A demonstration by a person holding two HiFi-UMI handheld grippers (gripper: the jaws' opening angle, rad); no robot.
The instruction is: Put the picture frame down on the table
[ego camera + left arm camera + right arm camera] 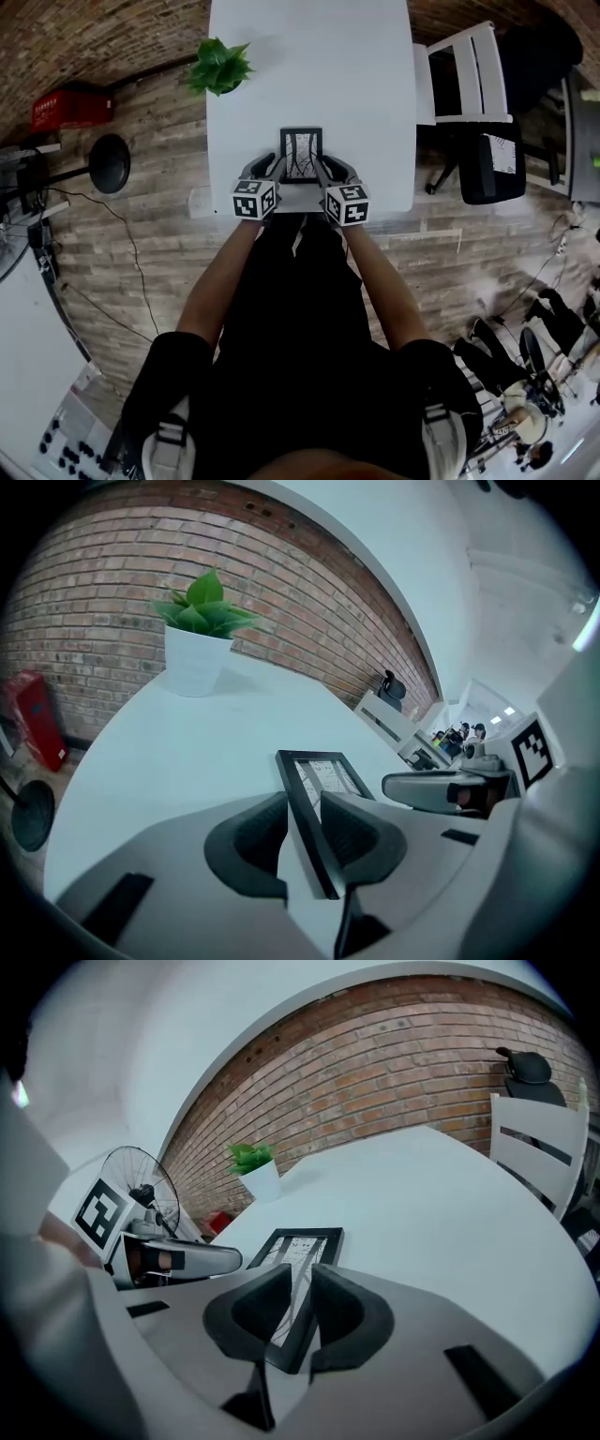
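The picture frame (301,155) sits low over the near edge of the white tabletop (309,66), between the two tools and well apart from the potted plant (218,66) at the far corner. I can't tell for sure whether its back is fully down. The left hand-held gripper (302,822) has its jaws wide, with the frame's left rail between them and a clear gap on one side, so it carries nothing. The right hand-held gripper (298,1302) stands narrower, and its pads look closed on the right rail. To my eye the release is half made. The right side should let the frame settle flat before it lets go. Then both tools should back straight out along the rails, without nudging the frame sideways or toward the edge so close behind it
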